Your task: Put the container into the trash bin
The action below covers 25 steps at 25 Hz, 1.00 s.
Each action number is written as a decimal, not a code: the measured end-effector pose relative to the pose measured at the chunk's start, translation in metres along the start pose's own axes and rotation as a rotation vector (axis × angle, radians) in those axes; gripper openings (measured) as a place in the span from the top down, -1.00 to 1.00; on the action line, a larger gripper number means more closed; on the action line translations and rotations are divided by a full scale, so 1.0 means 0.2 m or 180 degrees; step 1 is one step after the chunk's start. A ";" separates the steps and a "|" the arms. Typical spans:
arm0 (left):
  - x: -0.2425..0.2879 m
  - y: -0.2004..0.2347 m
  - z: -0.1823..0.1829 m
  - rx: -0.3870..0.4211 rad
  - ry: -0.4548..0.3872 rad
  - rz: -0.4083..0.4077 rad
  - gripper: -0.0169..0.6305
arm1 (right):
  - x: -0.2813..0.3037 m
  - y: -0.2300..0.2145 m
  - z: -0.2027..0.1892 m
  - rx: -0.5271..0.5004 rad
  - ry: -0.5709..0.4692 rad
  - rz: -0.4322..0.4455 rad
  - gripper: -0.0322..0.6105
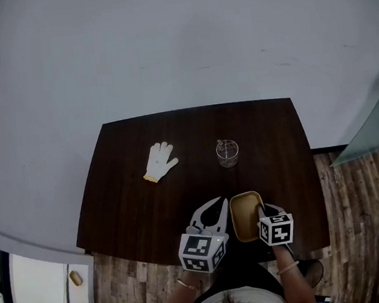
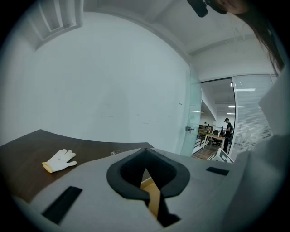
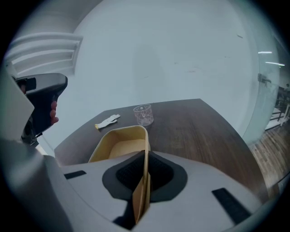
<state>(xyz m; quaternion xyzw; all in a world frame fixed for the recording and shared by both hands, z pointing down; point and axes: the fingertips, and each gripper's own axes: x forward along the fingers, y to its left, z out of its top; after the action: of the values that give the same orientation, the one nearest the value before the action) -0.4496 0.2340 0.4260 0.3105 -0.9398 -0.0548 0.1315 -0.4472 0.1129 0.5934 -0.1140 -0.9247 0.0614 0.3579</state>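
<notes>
Holding the tan container (image 1: 247, 215) at the table's (image 1: 148, 205) six o'clock edge, we have our right gripper (image 1: 262, 208) pinching its right wall. Our left gripper (image 1: 220, 203), jaws pressed together and empty, sits at the container's nine o'clock. The glove (image 1: 160, 161) and clear cup (image 1: 227, 152) lie toward twelve.

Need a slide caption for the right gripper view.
Right gripper clamped on the wall of a tan container, with a white glove and clear cup on the dark table behind.

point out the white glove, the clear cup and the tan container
white glove (image 1: 160, 161): head view, on its palm
clear cup (image 3: 143, 115): right gripper view, on its side wall
tan container (image 1: 247, 216): head view, on its inner floor
</notes>
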 end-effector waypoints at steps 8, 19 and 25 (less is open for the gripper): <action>-0.11 -0.18 0.00 0.0089 -0.0028 -0.0316 0.90 | -0.21 -0.02 -0.06 0.0122 -0.0186 -0.0235 0.83; -0.22 -0.49 -0.07 0.0205 0.0051 -0.0930 0.90 | -0.53 -0.09 -0.25 0.0433 -0.0333 -0.0674 0.83; -0.19 -0.78 -0.12 0.0274 0.0140 -0.1375 0.90 | -0.77 -0.27 -0.38 0.0706 -0.0443 -0.1033 0.83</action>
<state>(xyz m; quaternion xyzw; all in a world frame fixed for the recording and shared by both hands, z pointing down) -0.3242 0.1312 0.4111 0.5111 -0.8498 -0.0347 0.1238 -0.2943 0.0233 0.5603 0.0811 -0.9410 0.1121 0.3087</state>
